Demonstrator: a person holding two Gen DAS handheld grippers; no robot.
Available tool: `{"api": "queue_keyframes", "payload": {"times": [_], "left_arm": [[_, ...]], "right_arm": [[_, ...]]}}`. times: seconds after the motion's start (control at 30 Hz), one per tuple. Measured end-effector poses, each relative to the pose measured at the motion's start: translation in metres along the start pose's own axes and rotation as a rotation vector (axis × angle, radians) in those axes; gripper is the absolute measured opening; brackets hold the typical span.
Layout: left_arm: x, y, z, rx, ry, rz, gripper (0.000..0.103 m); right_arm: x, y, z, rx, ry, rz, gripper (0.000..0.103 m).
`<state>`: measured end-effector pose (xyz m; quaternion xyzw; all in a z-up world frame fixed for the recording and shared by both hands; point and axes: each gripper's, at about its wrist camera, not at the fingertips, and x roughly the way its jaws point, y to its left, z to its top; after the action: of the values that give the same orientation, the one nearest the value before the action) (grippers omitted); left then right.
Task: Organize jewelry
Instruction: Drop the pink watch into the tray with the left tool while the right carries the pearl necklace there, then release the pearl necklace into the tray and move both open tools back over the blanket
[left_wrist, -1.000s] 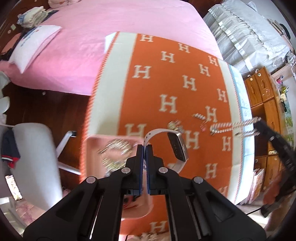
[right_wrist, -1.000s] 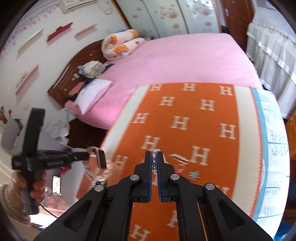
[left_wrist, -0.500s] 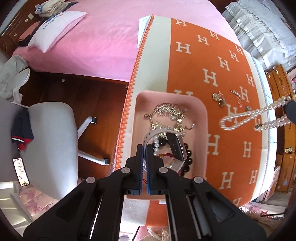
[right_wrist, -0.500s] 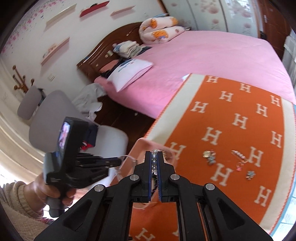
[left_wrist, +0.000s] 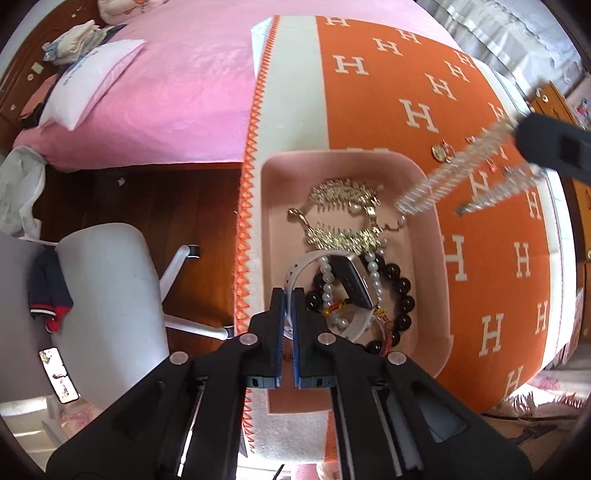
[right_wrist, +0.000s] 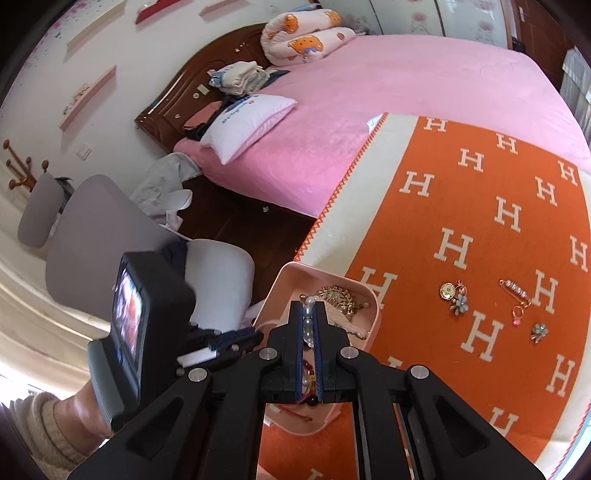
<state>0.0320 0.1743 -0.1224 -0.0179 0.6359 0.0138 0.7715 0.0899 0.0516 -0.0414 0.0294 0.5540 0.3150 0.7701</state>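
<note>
Left tongs clamped on white watch band over pink tray; right tongs pinching pearl necklace above same tray.

My pink tray sits at the white-bordered edge of the orange blanket, and I place everything from it. Inside, at its far end, lie two gold hair combs, tangled side by side. Nearer me in the tray a ring of black beads lies flat with a red-and-gold cord bracelet against it. A white-strapped smartwatch hangs just above them, face tilted, strap pinched. A pearl necklace dangles in a blurred double strand over the tray's right rim. Out on the blanket to the right of the tray lie a gold round charm, a pearl-set pin and a small flower piece, near one another.
</note>
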Motion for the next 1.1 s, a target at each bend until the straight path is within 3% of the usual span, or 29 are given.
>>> {"api": "queue_keyframes", "payload": {"times": [0.33,0.5,0.6,0.9,1.1], "left_arm": [[0.005,0.001,-0.008,0.017,0.006,-0.038,0.009],[-0.004,0.004,-0.014,0.0,-0.006,-0.099,0.033],[-0.009,0.002,-0.018,0.013,-0.031,-0.079,0.041],[-0.02,0.006,-0.021,0.002,-0.058,-0.08,0.042],[-0.027,0.007,-0.023,-0.001,-0.068,-0.08,0.042]], "right_arm": [[0.04,-0.006,0.002,0.028,0.03,-0.091,0.004],[0.041,-0.004,-0.001,0.037,0.004,-0.113,0.004],[0.04,-0.001,-0.001,0.03,-0.002,-0.123,0.004],[0.046,0.007,-0.012,0.009,0.06,-0.145,0.005],[0.045,0.004,-0.022,0.029,0.084,-0.149,0.012]]}}
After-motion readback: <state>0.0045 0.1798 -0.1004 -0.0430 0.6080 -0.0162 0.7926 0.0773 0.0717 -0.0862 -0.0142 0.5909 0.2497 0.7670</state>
